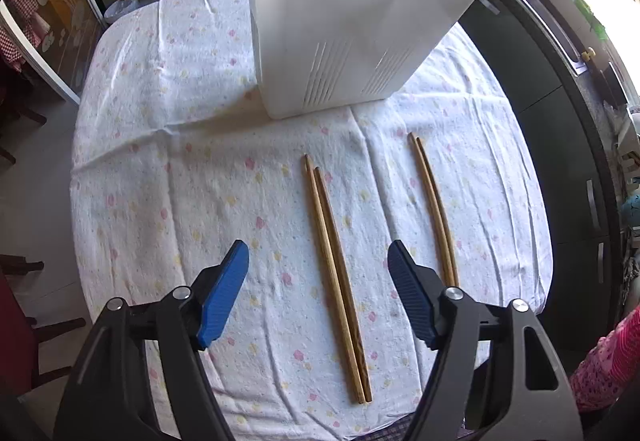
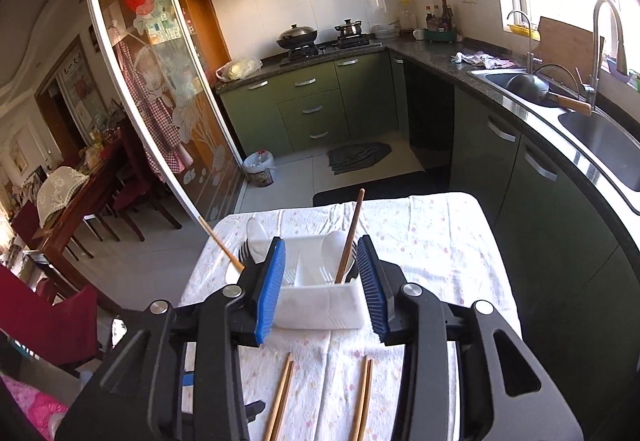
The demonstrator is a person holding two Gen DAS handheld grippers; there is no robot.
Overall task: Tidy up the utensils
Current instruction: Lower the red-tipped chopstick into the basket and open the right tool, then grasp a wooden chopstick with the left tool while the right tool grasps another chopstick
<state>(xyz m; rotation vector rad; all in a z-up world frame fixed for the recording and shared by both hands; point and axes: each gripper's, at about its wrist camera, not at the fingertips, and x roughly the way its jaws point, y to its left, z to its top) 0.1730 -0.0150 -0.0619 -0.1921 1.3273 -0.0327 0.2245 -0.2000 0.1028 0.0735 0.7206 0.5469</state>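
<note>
Two pairs of wooden chopsticks lie on the flowered tablecloth: a left pair (image 1: pixel 336 277) (image 2: pixel 280 397) and a right pair (image 1: pixel 434 209) (image 2: pixel 363 397). A white utensil holder (image 1: pixel 344 25) (image 2: pixel 320 305) stands behind them with white spoons (image 2: pixel 334 245) and chopsticks (image 2: pixel 350 237) in it. My left gripper (image 1: pixel 318 261) is open and empty, low over the table, with the left pair between its blue fingers. My right gripper (image 2: pixel 322 253) is open and empty, held higher, with the holder framed between its fingers.
The table (image 1: pixel 160 161) is small, with edges close on all sides. A green kitchen counter with a sink (image 2: pixel 580 113) runs along the right. A sliding glass door (image 2: pixel 160 81) and red chairs (image 2: pixel 60 321) are to the left. The person's pink sleeve (image 1: pixel 604 361) is at lower right.
</note>
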